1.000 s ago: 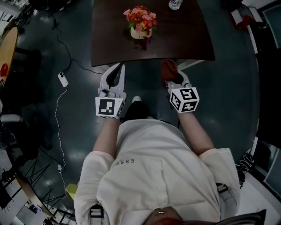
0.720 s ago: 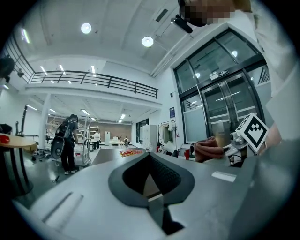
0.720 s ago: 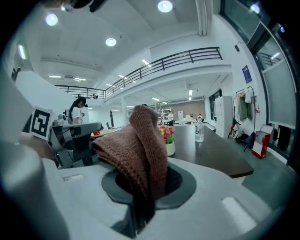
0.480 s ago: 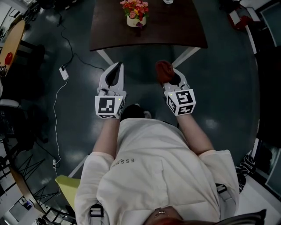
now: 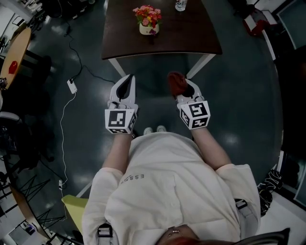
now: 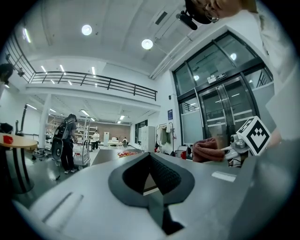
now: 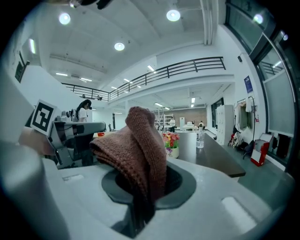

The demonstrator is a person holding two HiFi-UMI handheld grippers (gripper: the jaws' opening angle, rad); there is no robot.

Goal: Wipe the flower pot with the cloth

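Nearest the head camera, both forearms reach forward side by side, each hand hidden behind its gripper's marker cube. The left gripper (image 5: 125, 82) points level, its jaws pressed fully together with nothing between them. The right gripper (image 5: 183, 89) tips slightly downward and is clamped on a reddish-brown knitted cloth (image 5: 177, 82), which bunches up above the pinched jaws and fills the middle of the right gripper view. The two grippers are well apart, with the person's shoes (image 5: 154, 129) on the floor between and below them.

Ahead lies a stretch of open dark floor before the near edge of the dark brown table (image 5: 191, 33). Its two white legs (image 5: 198, 65) splay outward under that edge. A white cable with a plug block (image 5: 71, 86) trails over the floor off to the left, clear of both grippers.

The flower pot (image 5: 148, 29), cream-coloured and filled with pink and red flowers, stands on the table towards the far side, well away from both grippers. A clear bottle (image 5: 180, 5) stands beyond it to the right, cut off by the top of the head view.
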